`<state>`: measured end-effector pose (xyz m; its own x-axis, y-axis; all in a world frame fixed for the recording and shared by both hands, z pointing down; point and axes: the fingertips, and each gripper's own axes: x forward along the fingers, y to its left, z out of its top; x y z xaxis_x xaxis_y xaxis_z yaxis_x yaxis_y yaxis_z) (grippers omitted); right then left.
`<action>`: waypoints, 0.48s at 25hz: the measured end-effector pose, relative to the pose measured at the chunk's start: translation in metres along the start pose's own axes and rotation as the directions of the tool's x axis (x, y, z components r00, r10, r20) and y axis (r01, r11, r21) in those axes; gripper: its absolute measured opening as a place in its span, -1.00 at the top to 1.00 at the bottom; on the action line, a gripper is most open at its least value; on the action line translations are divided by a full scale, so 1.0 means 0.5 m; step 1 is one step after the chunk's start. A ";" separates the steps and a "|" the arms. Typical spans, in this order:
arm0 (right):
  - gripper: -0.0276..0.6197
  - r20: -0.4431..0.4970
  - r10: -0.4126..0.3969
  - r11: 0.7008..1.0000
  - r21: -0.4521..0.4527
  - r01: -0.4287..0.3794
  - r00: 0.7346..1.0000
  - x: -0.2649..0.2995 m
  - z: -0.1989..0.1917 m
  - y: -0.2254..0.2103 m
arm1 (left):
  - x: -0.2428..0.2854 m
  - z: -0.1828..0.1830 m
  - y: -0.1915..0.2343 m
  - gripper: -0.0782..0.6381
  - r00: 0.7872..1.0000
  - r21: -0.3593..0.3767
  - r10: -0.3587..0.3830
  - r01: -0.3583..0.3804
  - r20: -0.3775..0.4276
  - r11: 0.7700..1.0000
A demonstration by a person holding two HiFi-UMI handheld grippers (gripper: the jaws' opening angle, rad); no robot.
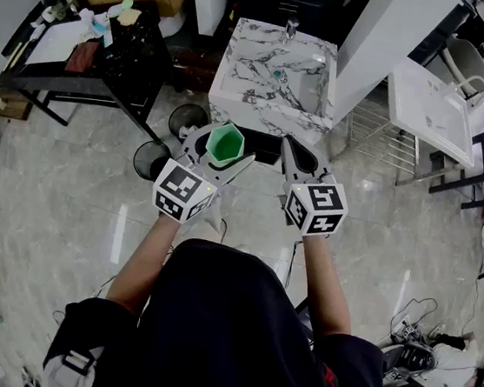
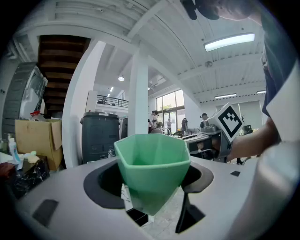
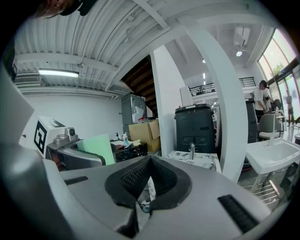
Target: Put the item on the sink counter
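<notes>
The green cup (image 2: 152, 164) stands upright, long axis vertical, with its open mouth up and its narrow base down. The wide-set jaws of my left hand-held gripper (image 1: 221, 152) pinch it by the sides. I hold it in the air, near the front of the marble sink bench (image 1: 264, 81). My right hand-held gripper (image 3: 140, 206) is beside it, jaws pressed together on nothing.

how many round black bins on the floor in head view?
2: one bin at the marble sink's left foot, the other just lower-left of it. Others may be hidden.
</notes>
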<state>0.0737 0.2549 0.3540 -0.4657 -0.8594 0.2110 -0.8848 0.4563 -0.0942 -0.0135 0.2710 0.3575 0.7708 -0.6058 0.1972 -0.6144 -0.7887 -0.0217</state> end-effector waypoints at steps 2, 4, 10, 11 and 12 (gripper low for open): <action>0.81 0.010 0.006 1.000 -0.001 -0.006 1.000 -0.002 0.002 0.000 | 0.003 0.002 0.000 -0.15 1.000 -0.002 -0.001 0.001 0.001 1.000; 0.81 0.019 0.012 1.000 -0.012 -0.011 1.000 -0.002 0.005 0.002 | 0.006 0.004 0.001 -0.15 1.000 -0.005 -0.001 0.001 0.005 1.000; 0.81 0.006 0.023 1.000 -0.009 -0.023 1.000 0.022 -0.007 -0.002 | 0.019 -0.002 0.019 -0.15 1.000 -0.024 0.011 -0.011 0.007 1.000; 0.81 0.002 0.021 1.000 -0.009 -0.021 1.000 0.028 -0.010 -0.005 | 0.022 -0.005 0.024 -0.15 1.000 -0.028 0.011 -0.011 0.005 1.000; 0.81 -0.002 0.019 1.000 -0.008 -0.019 1.000 0.035 -0.013 -0.009 | 0.026 -0.008 0.030 -0.15 1.000 -0.031 0.011 -0.011 0.003 0.999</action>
<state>0.0695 0.2394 0.3643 -0.4820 -0.8503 0.2112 -0.8759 0.4741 -0.0899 -0.0135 0.2519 0.3634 0.7642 -0.6151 0.1941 -0.6280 -0.7782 0.0066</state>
